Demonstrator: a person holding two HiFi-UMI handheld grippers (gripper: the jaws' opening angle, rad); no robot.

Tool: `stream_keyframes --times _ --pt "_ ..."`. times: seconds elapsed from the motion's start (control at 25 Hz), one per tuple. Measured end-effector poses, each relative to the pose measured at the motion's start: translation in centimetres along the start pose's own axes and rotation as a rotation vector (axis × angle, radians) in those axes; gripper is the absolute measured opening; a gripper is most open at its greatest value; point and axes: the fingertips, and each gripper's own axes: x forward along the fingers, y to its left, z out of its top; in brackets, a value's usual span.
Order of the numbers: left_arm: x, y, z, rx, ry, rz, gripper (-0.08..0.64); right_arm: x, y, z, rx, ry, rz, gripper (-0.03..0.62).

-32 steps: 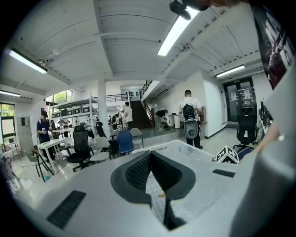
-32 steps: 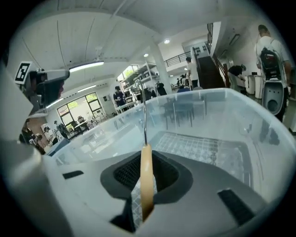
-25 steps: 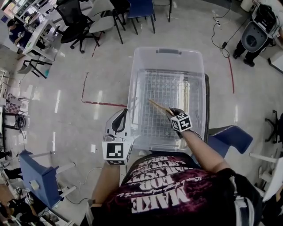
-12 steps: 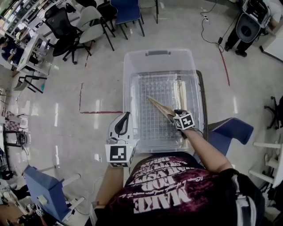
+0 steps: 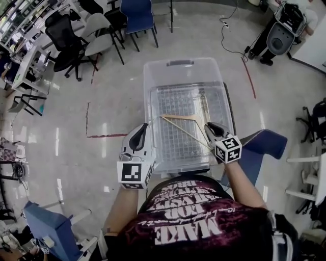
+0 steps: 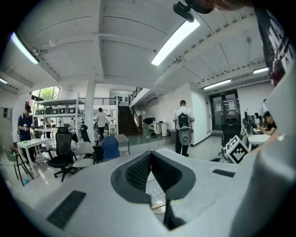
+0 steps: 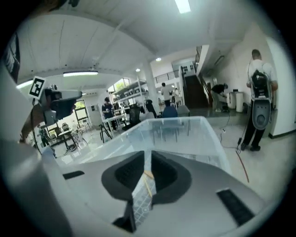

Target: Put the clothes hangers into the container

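Big open-plan robotics lab / office floor, not a home. Evidence:
- glossy pale grey floor (image 5: 61, 122) marked with red tape lines (image 5: 107, 136), black cable (image 5: 232, 43) trailing across it
- black mesh swivel office chairs (image 5: 66, 35) and blue plastic chairs (image 5: 136, 12) around white work desks (image 5: 30, 56)
- white beamed industrial ceiling (image 6: 115, 41) with long fluorescent strip lights (image 6: 175, 41)
- tall metal storage racks (image 6: 60, 111), dark open staircase (image 6: 124, 121) to an upper level
- grey round-bodied machine on a black base (image 5: 282, 35) parked by the wall
- several people standing or working, one wearing a backpack (image 6: 183, 122)
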Motion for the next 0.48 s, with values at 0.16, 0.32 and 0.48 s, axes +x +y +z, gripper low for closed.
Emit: stream_keyframes --times 0.16,0.32,0.48 --pt "-1.0 0.7 0.4 -0.023 -0.024 -0.001 0.006 -2.8 2.3 6.0 -0.088 -0.154 -0.032 0.003" --pt "-2.1 0.5 1.8 -0.006 -0.051 -0.029 0.006 -6.2 4.8 10.7 -0.152 -0.253 -0.037 0.003" --pt "-3.0 0.3 3.5 0.009 -0.078 -0.07 0.006 -9.0 6.6 13.9 -0.17 -0.316 -0.048 0.003"
